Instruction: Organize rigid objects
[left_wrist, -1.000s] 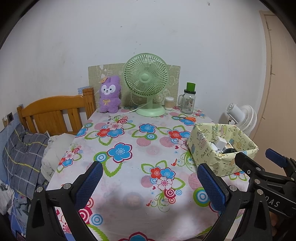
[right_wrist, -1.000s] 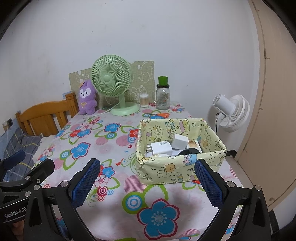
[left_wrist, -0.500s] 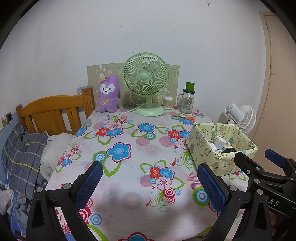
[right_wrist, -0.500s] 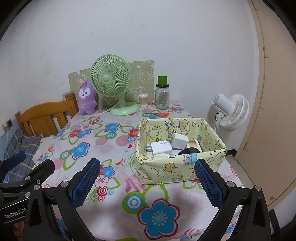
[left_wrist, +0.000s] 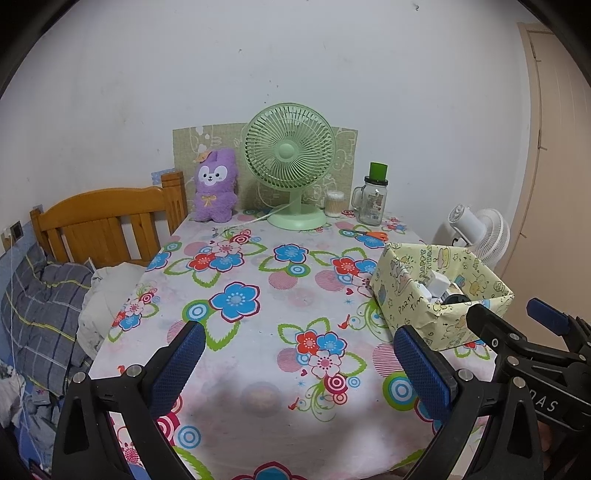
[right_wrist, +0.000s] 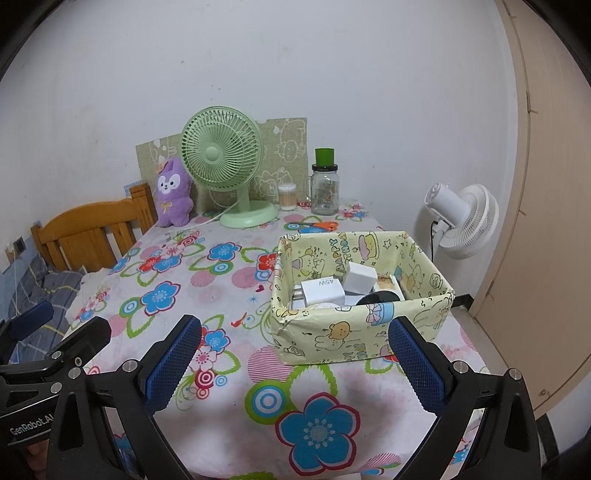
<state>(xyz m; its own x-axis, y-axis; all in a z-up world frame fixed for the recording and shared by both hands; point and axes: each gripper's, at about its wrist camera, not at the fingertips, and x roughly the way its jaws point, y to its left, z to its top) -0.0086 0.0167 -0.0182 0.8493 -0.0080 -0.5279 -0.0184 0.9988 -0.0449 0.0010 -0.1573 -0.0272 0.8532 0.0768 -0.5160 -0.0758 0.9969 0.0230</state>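
we hold both grippers low at the near edge of the table (left_wrist: 258, 369), and both stand spread wide with nothing between the blue pads. the yellow paper box (right_wrist: 364, 295) is the thing the task turns on: it sits on the floral cloth toward the right side, holding a white charger (right_wrist: 320, 291), a white cube (right_wrist: 360, 277), and a dark round item (right_wrist: 380, 297) we cannot identify. from our right gripper (right_wrist: 293, 363) the box lies straight ahead and slightly right, its near wall just beyond the fingertips, its long axis running across our view. from our left gripper (left_wrist: 297, 363) the same box (left_wrist: 439, 291) sits well off to the right, past the right pad. so we judge the right gripper nearer and better lined up for reaching in; the left would have to cross over.
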